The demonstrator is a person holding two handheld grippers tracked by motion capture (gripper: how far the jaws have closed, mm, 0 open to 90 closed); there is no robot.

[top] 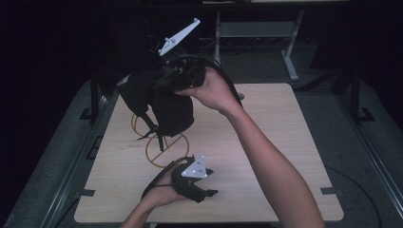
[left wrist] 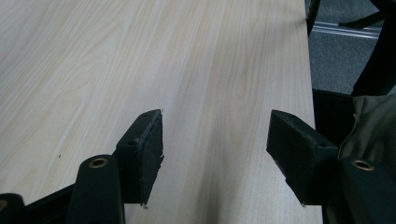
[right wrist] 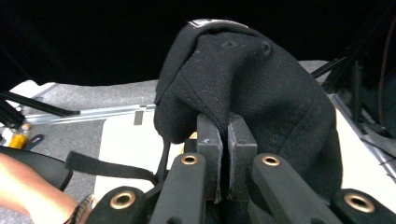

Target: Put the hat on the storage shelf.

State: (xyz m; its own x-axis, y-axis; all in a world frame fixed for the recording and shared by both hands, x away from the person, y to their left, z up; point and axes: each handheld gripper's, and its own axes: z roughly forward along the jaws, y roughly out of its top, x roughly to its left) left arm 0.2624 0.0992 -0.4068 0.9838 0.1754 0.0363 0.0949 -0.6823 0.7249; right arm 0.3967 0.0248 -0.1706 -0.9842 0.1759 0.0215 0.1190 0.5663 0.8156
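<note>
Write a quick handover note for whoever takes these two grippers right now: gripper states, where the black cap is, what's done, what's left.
Right gripper: jaws shut on the black cap, held up above the far left of the table, strap dangling.
Left gripper: open, nothing between the jaws, low over the near edge of the table.
A yellow wire stand sits on the table below the cap.
Done: cap gripped and lifted.
Left: probably setting the cap down or onto the stand; the goal can't be confirmed.
</note>
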